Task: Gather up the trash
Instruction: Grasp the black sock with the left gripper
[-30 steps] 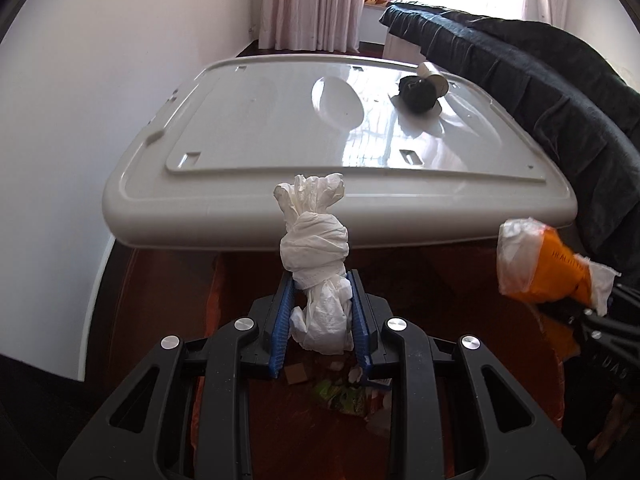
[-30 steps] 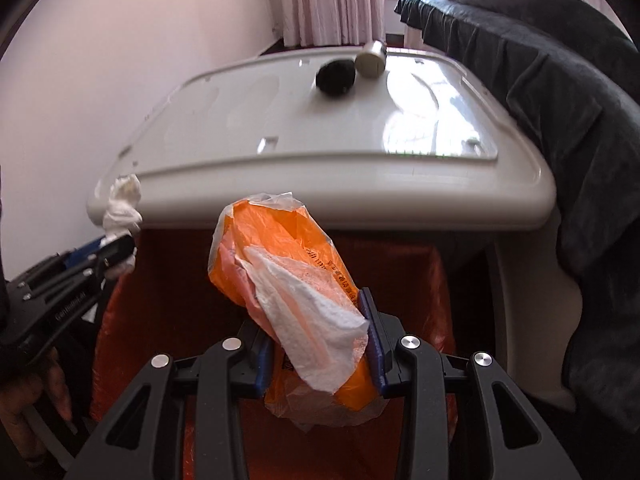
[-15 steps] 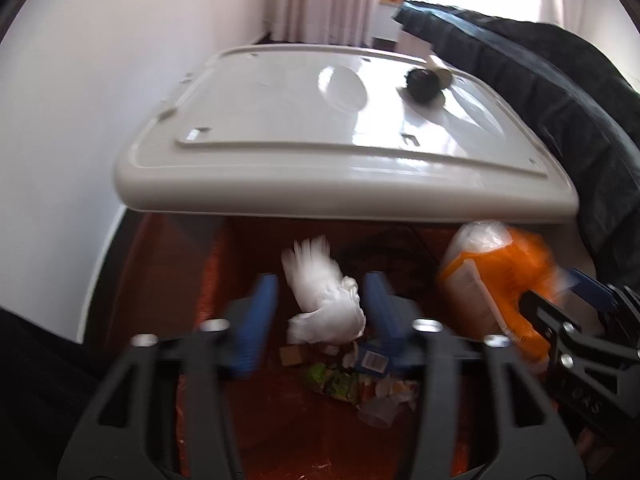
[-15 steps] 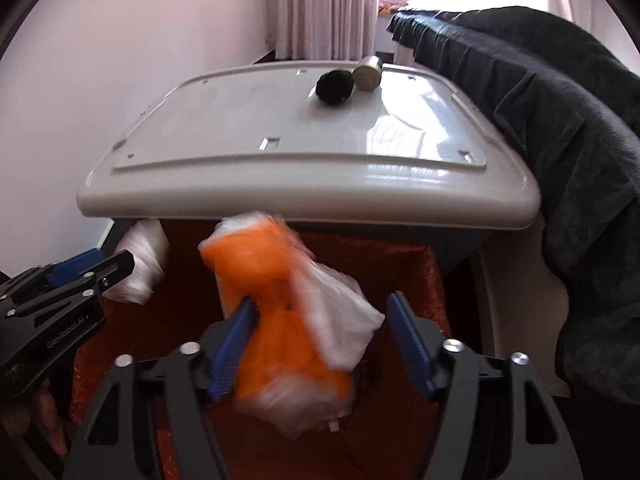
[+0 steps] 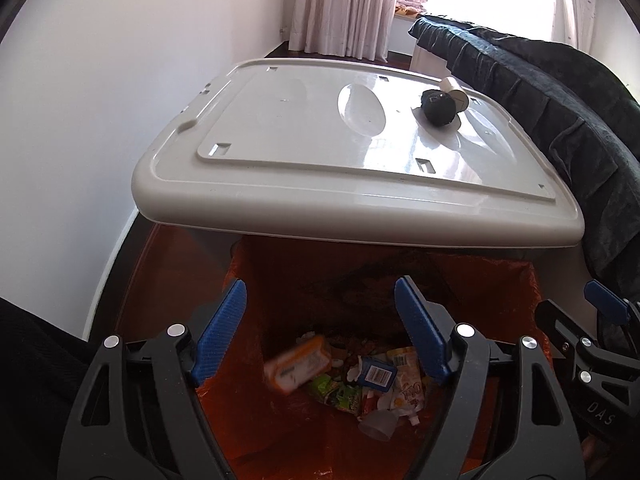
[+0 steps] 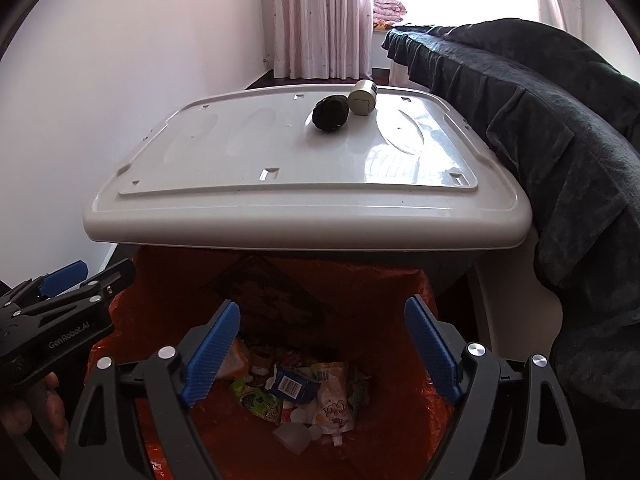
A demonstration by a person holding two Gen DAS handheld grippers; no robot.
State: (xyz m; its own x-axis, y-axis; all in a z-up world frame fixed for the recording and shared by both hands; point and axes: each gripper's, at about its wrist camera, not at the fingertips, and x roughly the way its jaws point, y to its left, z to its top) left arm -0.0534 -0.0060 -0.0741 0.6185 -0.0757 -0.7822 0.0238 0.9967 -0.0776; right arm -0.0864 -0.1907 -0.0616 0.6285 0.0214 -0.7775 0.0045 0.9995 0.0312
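My left gripper [image 5: 320, 328] and my right gripper [image 6: 322, 346] both hang over the orange-lined trash bin [image 6: 384, 280], blue pads spread wide with nothing between them; the jaws have just been opening. Down in the bin the heap of crumpled wrappers and packets [image 6: 296, 394] is a jumble, hard to sort out: I make out a blue barcoded packet [image 6: 292, 385] and green wrapping, and in the left view a blurred orange packet [image 5: 298, 364] lies at the heap's left edge. The bin's rim is cut off by my own black frames. Just behind it sits a glossy grey plastic lid [image 5: 352, 160], carrying a dark round lump [image 6: 330, 113] touching a small pale cylinder [image 6: 363, 97]. A dark rumpled blanket [image 6: 552, 128] drapes along the right, a plain white wall [image 5: 100, 100] on the left, pink patterned curtains [image 6: 316, 16] and a bright washed-out window at the far end
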